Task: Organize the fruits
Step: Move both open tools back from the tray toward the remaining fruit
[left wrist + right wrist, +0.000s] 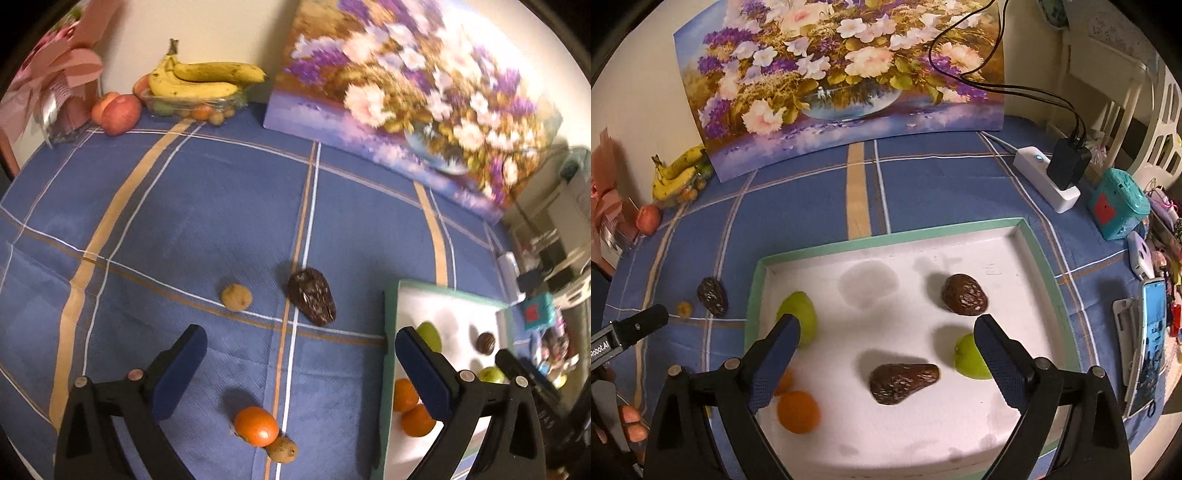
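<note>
A blue plaid cloth covers the worktop, with a flower painting propped against the wall at the back and a white power strip with a black charger to its right. Far left, bananas top a clear tub of fruit, with red apples beside it. A white tray with a green rim holds two green pears, two dark avocados and two oranges. On the cloth outside the tray lie a third avocado, a small tan fruit, another orange and, touching it, a second tan fruit. The left gripper hangs over the loose fruit, jaws spread wide and gripping nothing, the orange lying low between them. The right gripper hovers over the tray, jaws equally wide apart and empty, one avocado lying between them; its left finger overlaps a pear and its right finger the other.
</note>
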